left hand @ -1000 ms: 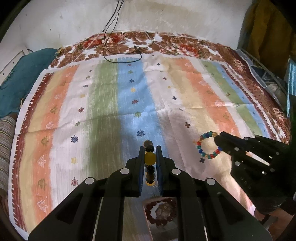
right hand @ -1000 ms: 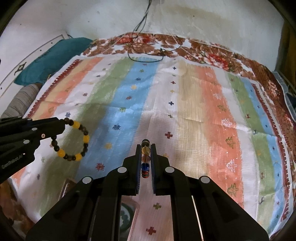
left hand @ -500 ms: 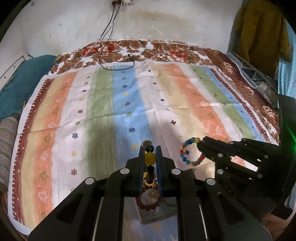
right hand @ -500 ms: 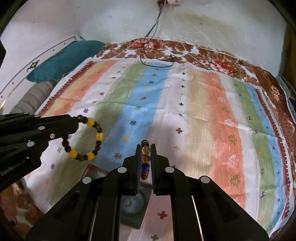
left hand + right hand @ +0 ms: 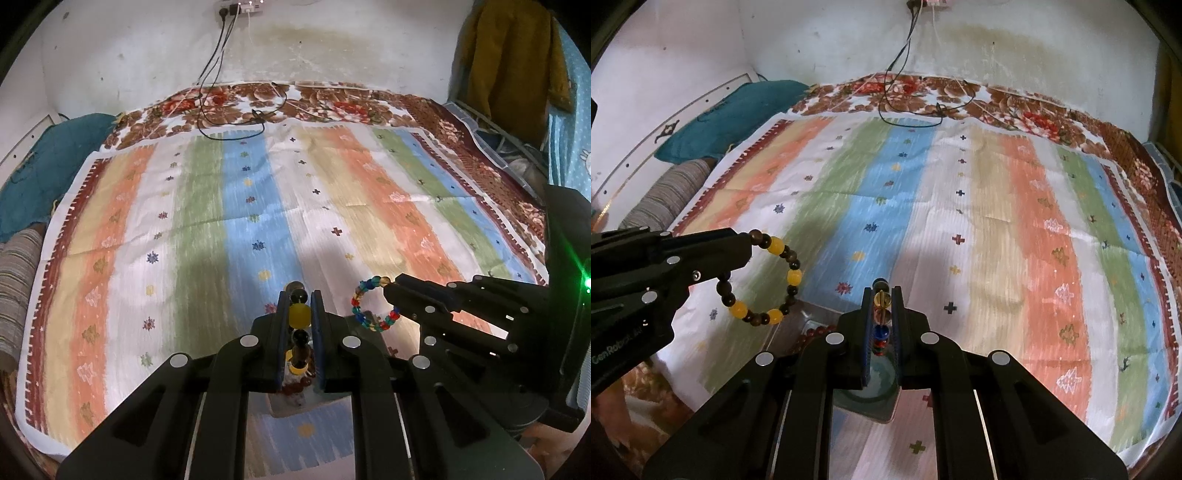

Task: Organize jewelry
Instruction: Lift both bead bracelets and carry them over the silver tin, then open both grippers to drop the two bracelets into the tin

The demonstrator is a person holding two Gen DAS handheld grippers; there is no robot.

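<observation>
Holding two bracelets at once: my left gripper is pinched on the brown-and-yellow bracelet, its big amber beads squeezed between the pads, the rest of the loop hanging free in the right wrist view. My right gripper is clamped on the multicoloured bead bracelet, which dangles off its tip in the left wrist view, clear of the cloth. Both hang over the near edge of the striped bedspread, close beside each other. Under the fingers sits a small tray on that near edge, with a reddish bead bracelet lying in its left part and something round and greenish further right, too hidden by my own fingers to name. Away at the far edge, a black cable trails down from the wall socket onto the floral blanket.
</observation>
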